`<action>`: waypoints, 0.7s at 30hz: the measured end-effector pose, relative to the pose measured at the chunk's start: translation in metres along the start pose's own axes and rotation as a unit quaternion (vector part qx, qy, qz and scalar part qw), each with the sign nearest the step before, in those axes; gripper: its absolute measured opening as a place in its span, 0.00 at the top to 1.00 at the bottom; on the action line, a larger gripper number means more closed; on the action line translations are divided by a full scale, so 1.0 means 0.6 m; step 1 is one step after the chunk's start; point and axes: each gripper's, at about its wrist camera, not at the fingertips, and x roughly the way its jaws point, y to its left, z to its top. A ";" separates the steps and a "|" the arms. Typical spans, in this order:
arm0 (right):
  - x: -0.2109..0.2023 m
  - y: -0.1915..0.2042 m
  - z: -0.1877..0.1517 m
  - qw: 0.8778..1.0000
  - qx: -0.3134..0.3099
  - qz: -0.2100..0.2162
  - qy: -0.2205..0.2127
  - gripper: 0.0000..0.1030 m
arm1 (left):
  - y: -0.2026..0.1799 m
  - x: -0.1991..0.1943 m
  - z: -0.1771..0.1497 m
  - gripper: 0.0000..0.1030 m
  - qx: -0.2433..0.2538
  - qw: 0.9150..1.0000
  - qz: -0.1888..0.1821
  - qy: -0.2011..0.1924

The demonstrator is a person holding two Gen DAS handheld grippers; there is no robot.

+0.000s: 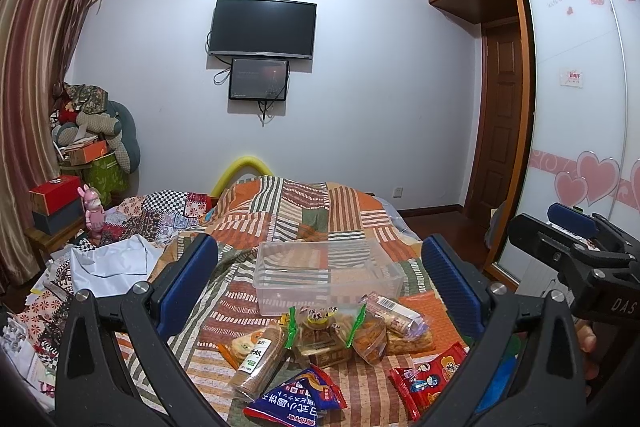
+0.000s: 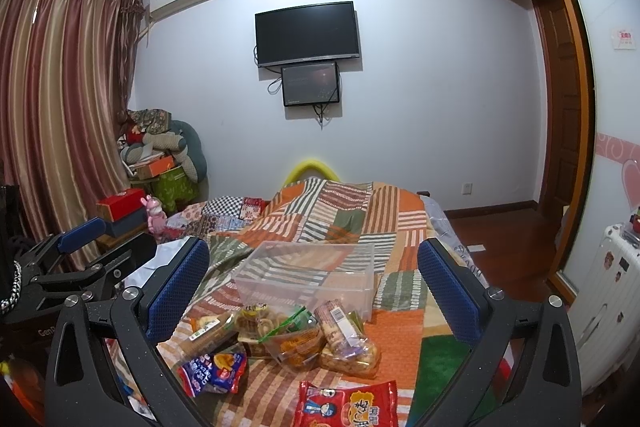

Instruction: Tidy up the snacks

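Observation:
An empty clear plastic bin (image 1: 326,277) (image 2: 308,277) sits on the striped patchwork bedspread. In front of it lies a heap of snacks: a brown cracker sleeve (image 1: 260,359) (image 2: 208,333), clear bags of pastries (image 1: 332,331) (image 2: 292,341), a wrapped roll with a barcode (image 1: 394,311) (image 2: 340,323), a blue packet (image 1: 298,401) (image 2: 214,371) and a red packet (image 1: 428,379) (image 2: 348,405). My left gripper (image 1: 320,291) hovers open above the heap. My right gripper (image 2: 314,291) is open too, holding nothing, and shows at the right edge of the left wrist view (image 1: 576,239).
White cloth (image 1: 112,263) and patterned fabrics lie left on the bed. A nightstand with a red box (image 1: 54,193) and pink figure (image 1: 94,211) stands left. A wardrobe with sliding doors (image 1: 580,107) and wood floor are right. A white suitcase (image 2: 612,291) stands at the right.

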 end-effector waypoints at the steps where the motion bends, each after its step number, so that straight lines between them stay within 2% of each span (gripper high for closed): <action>1: 0.000 -0.001 0.000 1.000 0.000 0.000 0.000 0.00 | 0.000 0.000 0.000 0.00 0.000 1.000 0.001 0.000; 13: 0.007 0.000 -0.005 1.000 0.001 0.001 0.013 0.00 | 0.008 0.016 -0.013 0.00 0.001 1.000 -0.003 0.024; 18: 0.015 -0.005 -0.017 0.999 -0.001 -0.015 0.031 0.00 | 0.016 0.026 -0.030 0.00 0.000 0.999 0.002 0.047; 21: 0.023 -0.014 -0.026 0.999 0.007 -0.010 0.053 0.00 | 0.024 0.033 -0.043 0.00 -0.005 0.998 0.006 0.062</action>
